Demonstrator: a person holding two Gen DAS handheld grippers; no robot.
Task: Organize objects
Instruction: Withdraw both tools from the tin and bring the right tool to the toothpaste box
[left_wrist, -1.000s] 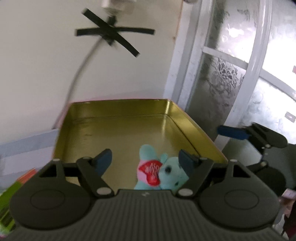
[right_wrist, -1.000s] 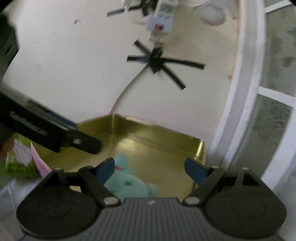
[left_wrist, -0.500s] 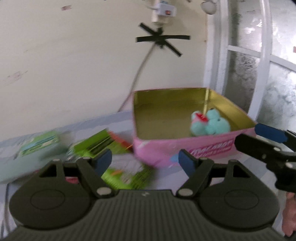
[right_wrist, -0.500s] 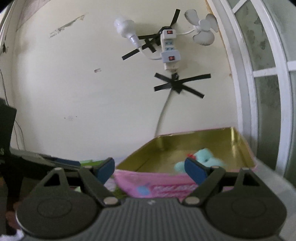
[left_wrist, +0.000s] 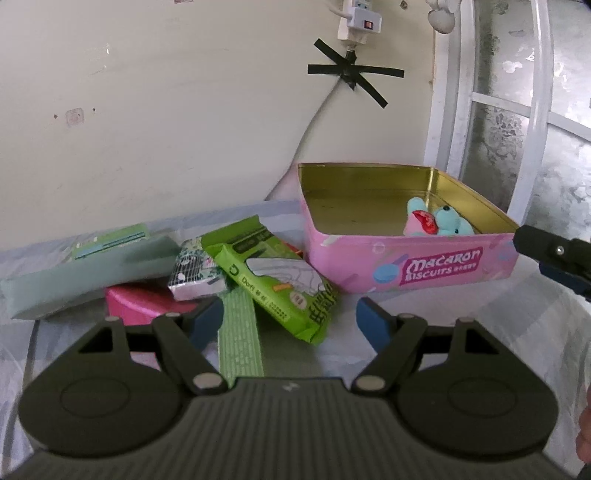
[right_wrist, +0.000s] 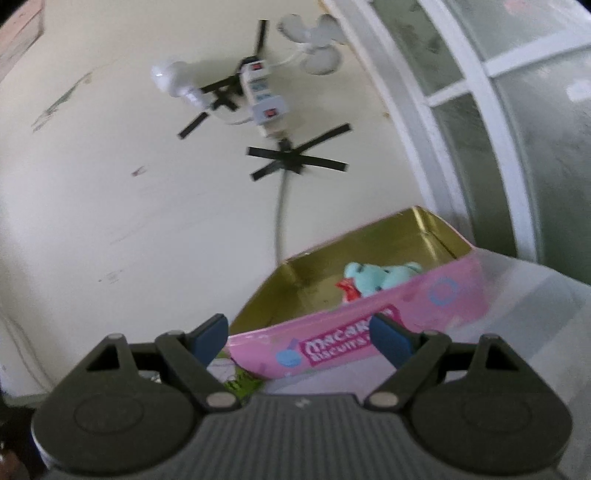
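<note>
A pink biscuit tin (left_wrist: 406, 266) with a gold inside stands open on the table against the wall. A teal plush bear (left_wrist: 439, 223) with a red heart lies in its right front corner, and shows in the right wrist view as bear (right_wrist: 380, 277) in the tin (right_wrist: 369, 325). Left of the tin is a pile: a green packet (left_wrist: 273, 280), a silver patterned packet (left_wrist: 195, 278), a pink box (left_wrist: 140, 302) and a pale green flat box (left_wrist: 92, 264). My left gripper (left_wrist: 290, 325) hangs open and empty just before the green packet. My right gripper (right_wrist: 299, 338) is open and empty in front of the tin; its fingers (left_wrist: 554, 254) show at the right edge.
A green strip (left_wrist: 240, 332) lies under the packets on the pale cloth. A cable (left_wrist: 314, 118) taped to the wall runs down behind the tin from a power strip (left_wrist: 358, 18). A white window frame (left_wrist: 461, 92) stands to the right.
Both grippers have drawn back out of the tin, leaving the bear inside. The left one swung left so the pile of packets came into view. The right one rolled, tilting its view.
</note>
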